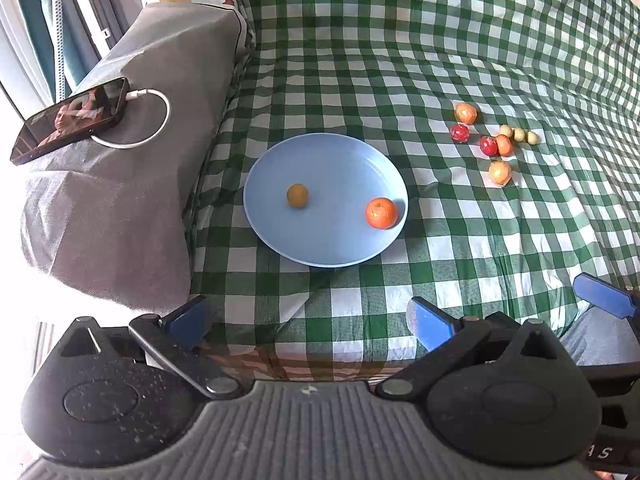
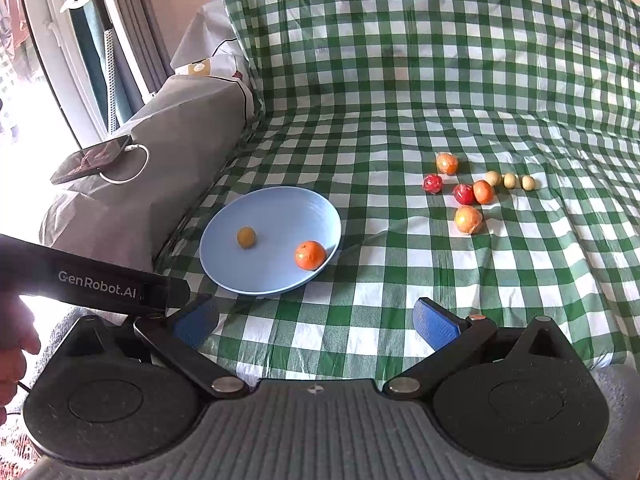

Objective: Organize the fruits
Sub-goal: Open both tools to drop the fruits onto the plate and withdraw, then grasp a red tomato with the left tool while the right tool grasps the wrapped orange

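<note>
A light blue plate [image 1: 340, 160] [image 2: 280, 208] lies on the green checked cloth. In it sit an orange [image 1: 381, 213] [image 2: 310, 255] near the right rim and a small brownish-yellow fruit [image 1: 297, 195] [image 2: 246, 237]. To the right of the plate a loose cluster of fruits [image 1: 496, 145] [image 2: 472, 192] lies on the cloth: oranges, red fruits and three small pale round ones [image 1: 519, 135] [image 2: 510, 180]. My left gripper [image 1: 310, 320] is open and empty near the cloth's front edge. My right gripper [image 2: 316, 320] is open and empty too, well short of the plate.
A grey cushion [image 1: 120, 184] [image 2: 160, 152] stands left of the plate with a phone [image 1: 70, 118] [image 2: 92, 158] and white cable on it. The cloth rises up a backrest behind. The left gripper's body [image 2: 100, 280] and a hand [image 2: 12, 340] show at the right wrist view's left.
</note>
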`<action>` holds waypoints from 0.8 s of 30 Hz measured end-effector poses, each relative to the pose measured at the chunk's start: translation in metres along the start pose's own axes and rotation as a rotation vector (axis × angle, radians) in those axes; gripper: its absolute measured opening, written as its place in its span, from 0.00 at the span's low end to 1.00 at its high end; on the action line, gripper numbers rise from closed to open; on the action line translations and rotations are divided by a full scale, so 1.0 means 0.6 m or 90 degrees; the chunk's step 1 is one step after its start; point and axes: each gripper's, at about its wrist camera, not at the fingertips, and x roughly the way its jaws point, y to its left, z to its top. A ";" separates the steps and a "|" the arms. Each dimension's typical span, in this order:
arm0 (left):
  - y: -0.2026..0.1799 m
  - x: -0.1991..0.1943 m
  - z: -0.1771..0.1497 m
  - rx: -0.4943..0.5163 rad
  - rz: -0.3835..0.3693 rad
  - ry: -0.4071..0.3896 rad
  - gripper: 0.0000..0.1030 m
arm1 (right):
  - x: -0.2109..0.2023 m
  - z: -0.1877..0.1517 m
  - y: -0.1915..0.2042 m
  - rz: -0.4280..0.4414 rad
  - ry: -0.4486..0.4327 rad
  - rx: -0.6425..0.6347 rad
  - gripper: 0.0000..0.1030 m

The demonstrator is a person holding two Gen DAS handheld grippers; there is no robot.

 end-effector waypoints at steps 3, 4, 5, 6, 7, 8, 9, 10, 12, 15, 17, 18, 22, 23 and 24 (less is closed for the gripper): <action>-0.002 0.005 0.004 -0.001 -0.003 0.005 1.00 | 0.003 -0.002 -0.008 0.004 0.001 0.009 0.99; -0.003 0.007 0.005 -0.001 -0.003 0.008 1.00 | 0.004 -0.002 -0.010 0.006 0.001 0.011 0.99; -0.004 0.008 0.006 -0.001 -0.003 0.010 1.00 | 0.005 -0.002 -0.013 0.008 0.001 0.014 0.99; -0.005 0.010 0.008 0.000 -0.003 0.010 1.00 | 0.007 -0.002 -0.017 0.009 0.002 0.018 0.99; -0.006 0.011 0.009 0.000 -0.001 0.010 1.00 | 0.009 -0.001 -0.019 0.009 0.003 0.021 0.99; -0.007 0.012 0.011 0.000 0.003 0.009 1.00 | 0.012 -0.001 -0.023 0.008 0.003 0.024 0.99; -0.007 0.013 0.014 -0.001 0.005 0.009 1.00 | 0.015 0.000 -0.027 0.008 0.004 0.026 0.99; -0.007 0.015 0.016 -0.003 0.007 0.009 1.00 | 0.019 0.001 -0.029 0.005 0.005 0.028 0.99; -0.007 0.021 0.023 -0.007 0.009 0.013 1.00 | 0.026 0.003 -0.039 -0.002 0.005 0.032 0.99; -0.009 0.032 0.033 -0.010 0.011 0.021 1.00 | 0.037 0.006 -0.057 -0.019 0.004 0.042 0.99; -0.014 0.041 0.040 -0.008 0.009 0.026 1.00 | 0.046 0.007 -0.070 -0.035 0.003 0.051 0.99; -0.018 0.046 0.044 -0.006 0.008 0.029 1.00 | 0.050 0.007 -0.078 -0.043 0.003 0.054 0.99; -0.039 0.066 0.061 0.007 0.003 0.034 1.00 | 0.070 0.011 -0.116 -0.084 -0.005 0.062 0.99; -0.045 0.072 0.065 0.010 -0.001 0.036 1.00 | 0.077 0.013 -0.127 -0.100 -0.010 0.061 0.99; -0.053 0.080 0.070 0.014 -0.006 0.038 1.00 | 0.084 0.015 -0.139 -0.119 -0.015 0.058 0.99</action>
